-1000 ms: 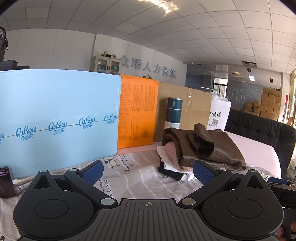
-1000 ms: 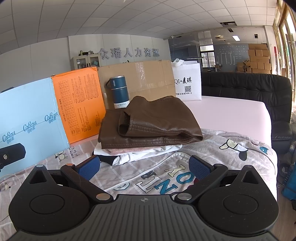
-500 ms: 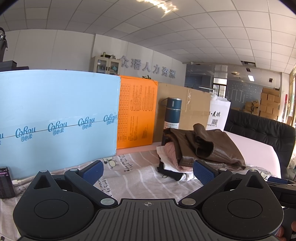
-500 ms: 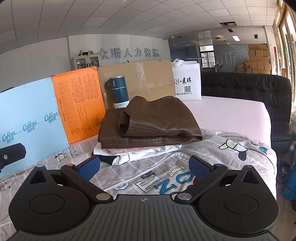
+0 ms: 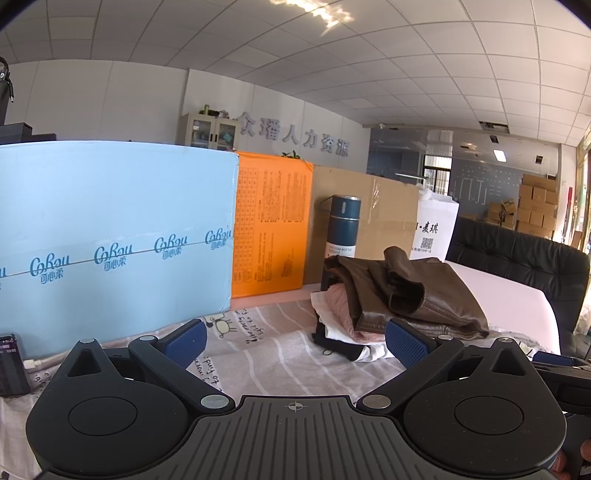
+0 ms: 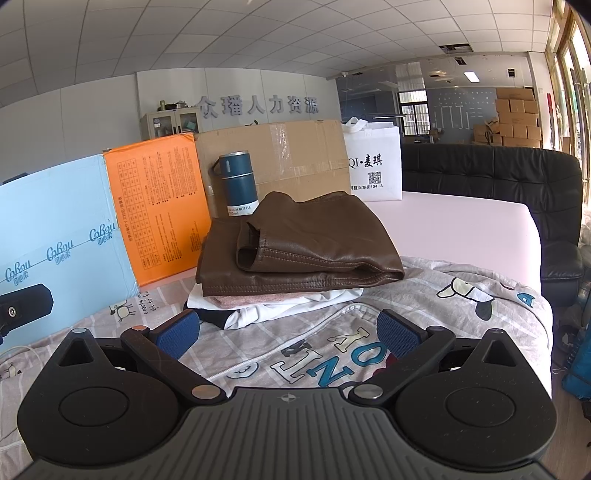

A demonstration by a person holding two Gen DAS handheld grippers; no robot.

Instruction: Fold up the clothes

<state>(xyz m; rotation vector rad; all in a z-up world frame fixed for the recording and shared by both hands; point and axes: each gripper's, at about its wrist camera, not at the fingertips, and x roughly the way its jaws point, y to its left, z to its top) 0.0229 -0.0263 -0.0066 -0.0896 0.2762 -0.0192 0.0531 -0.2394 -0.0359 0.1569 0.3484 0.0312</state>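
My views are bright and sharp; a ceiling light [image 5: 310, 11] glares at top centre, and fisheye distortion bends and darkens the corners.

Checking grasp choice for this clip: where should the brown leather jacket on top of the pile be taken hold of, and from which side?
Probably at the brown leather jacket's near stitched hem, coming from the front, low over the printed sheet. That folded edge faces both open hand-held grippers, sticks out from the clothes pile beneath, and is thick enough to pinch; its far side sits close to the bottle.

Office: wall lettering [image 6: 258, 105], stacked cartons [image 6: 515, 118]
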